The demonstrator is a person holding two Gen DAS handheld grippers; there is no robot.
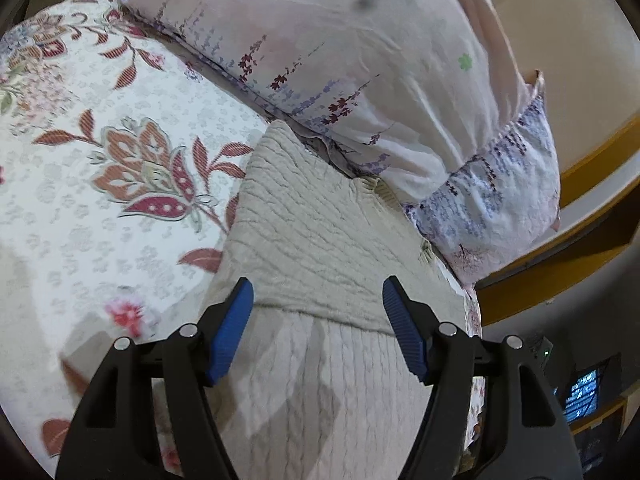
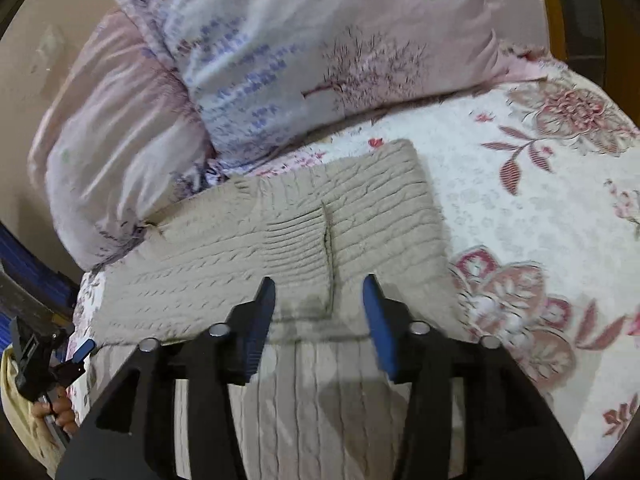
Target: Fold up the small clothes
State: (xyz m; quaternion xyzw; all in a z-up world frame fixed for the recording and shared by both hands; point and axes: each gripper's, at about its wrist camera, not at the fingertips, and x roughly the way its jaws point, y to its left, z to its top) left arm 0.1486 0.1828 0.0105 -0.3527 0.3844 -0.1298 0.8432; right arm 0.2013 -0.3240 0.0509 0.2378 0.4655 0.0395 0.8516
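At the far left of the right wrist view, a hand (image 2: 54,406) grips the handle of the left gripper (image 2: 82,350), seen only as a small dark frame with one blue tip, so that view does not tell how its jaws stand. The left wrist view settles it: the left gripper (image 1: 318,300) has its blue pads (image 1: 236,328) spread wide apart, with nothing between them, poised over the knitted sweater (image 1: 320,240). The sweater — beige, cable-knit — lies flat on the floral bedspread (image 1: 100,200), folded so that a darker upper layer overlaps a paler ribbed part nearest the camera. Its far edge runs up against the pillows (image 1: 340,60), a pale lilac one with purple sprigs. In the right wrist view the same sweater (image 2: 280,240) stretches across the middle, a short vertical seam or slit showing in its upper layer, and the pillows (image 2: 280,60) are stacked behind it. The right gripper (image 2: 320,300) is likewise parted — both blue pads (image 2: 380,328) stand clear of each other, holding nothing, just above the fold line where the darker layer meets the pale ribbing. To the right spreads the bedspread (image 2: 540,240), with red and pink flowers.
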